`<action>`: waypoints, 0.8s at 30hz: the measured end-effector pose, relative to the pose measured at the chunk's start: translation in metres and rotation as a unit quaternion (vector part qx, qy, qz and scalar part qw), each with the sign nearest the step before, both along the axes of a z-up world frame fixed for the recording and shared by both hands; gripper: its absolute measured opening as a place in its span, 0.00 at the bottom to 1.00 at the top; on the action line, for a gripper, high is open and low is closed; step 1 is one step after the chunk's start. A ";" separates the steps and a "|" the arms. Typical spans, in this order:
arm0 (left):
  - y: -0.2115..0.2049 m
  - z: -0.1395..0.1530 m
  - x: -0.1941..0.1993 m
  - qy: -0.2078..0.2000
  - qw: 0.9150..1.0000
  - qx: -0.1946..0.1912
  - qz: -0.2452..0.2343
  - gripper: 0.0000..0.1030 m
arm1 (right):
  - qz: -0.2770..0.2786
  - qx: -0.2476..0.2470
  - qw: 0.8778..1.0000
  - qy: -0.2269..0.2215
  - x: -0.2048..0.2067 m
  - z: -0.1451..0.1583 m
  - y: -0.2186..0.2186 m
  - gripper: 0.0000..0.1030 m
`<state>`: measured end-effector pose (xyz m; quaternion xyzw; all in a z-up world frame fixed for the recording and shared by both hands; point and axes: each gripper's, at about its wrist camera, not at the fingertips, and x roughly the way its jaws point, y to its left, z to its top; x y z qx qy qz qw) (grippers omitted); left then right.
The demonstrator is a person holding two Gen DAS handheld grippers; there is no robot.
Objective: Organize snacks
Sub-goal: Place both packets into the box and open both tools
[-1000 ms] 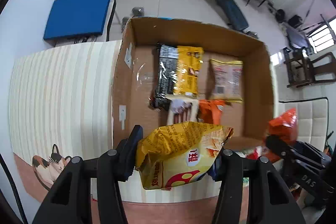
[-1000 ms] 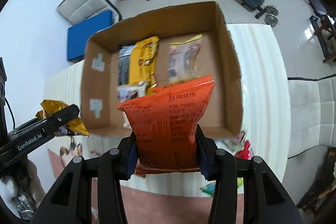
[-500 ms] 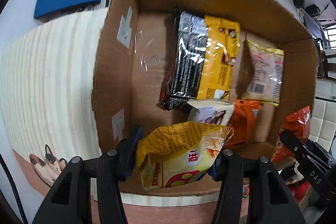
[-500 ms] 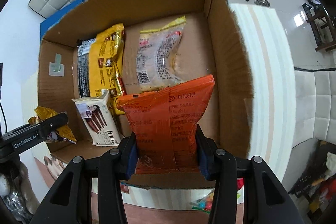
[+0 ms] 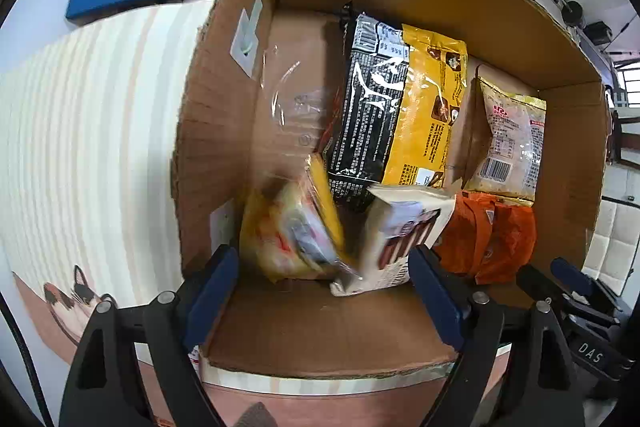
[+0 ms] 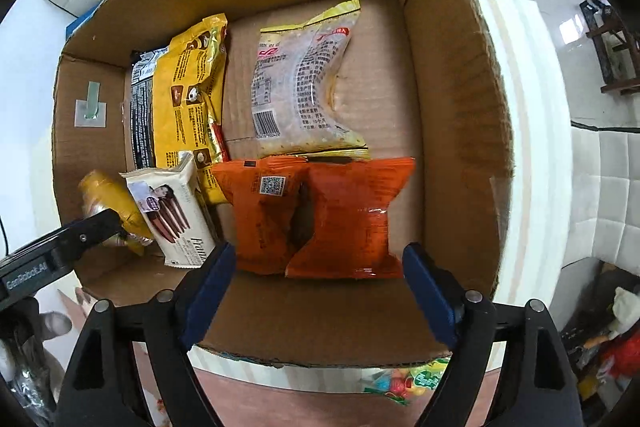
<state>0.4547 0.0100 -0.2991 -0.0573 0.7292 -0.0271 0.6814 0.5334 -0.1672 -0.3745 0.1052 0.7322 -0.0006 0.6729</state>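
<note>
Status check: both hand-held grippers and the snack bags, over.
Left hand-held gripper and right hand-held gripper have just opened, jaws clear. Yellow bag and orange bag now in cardboard box. Nothing blocking.

Cardboard box (image 6: 452, 99) — matt brown corrugated board, rough torn rims. Inside it: orange packets (image 6: 320, 215), glossy crinkled plastic film; yellow-and-black bag (image 5: 400, 111), shiny foil-like film; clear-windowed packet (image 6: 300, 83), smooth plastic. Beneath the box: tabletop (image 5: 92, 131) — smooth striped covering.
</note>
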 end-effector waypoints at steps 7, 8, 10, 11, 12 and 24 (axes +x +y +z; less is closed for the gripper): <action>-0.007 0.022 -0.018 -0.035 0.999 0.001 -0.010 0.85 | 0.019 -0.019 0.999 -0.019 -0.008 0.014 0.007 0.90; -0.010 0.028 -0.021 -0.046 0.999 0.005 -0.013 0.85 | 0.022 -0.022 0.999 -0.025 -0.010 0.019 0.008 0.90; -0.016 0.045 -0.029 -0.081 0.996 0.017 -0.017 0.85 | 0.025 -0.025 0.998 -0.047 -0.015 0.030 0.010 0.90; -0.017 0.053 -0.033 -0.098 0.995 0.020 -0.017 0.85 | 0.025 -0.026 0.998 -0.060 -0.019 0.037 0.010 0.90; -0.018 0.060 -0.037 -0.112 0.993 0.023 -0.016 0.85 | 0.026 -0.029 0.997 -0.071 -0.023 0.043 0.010 0.90; -0.019 0.131 -0.100 -0.233 0.972 0.042 -0.011 0.85 | 0.029 -0.054 0.978 -0.198 -0.093 0.128 0.012 0.90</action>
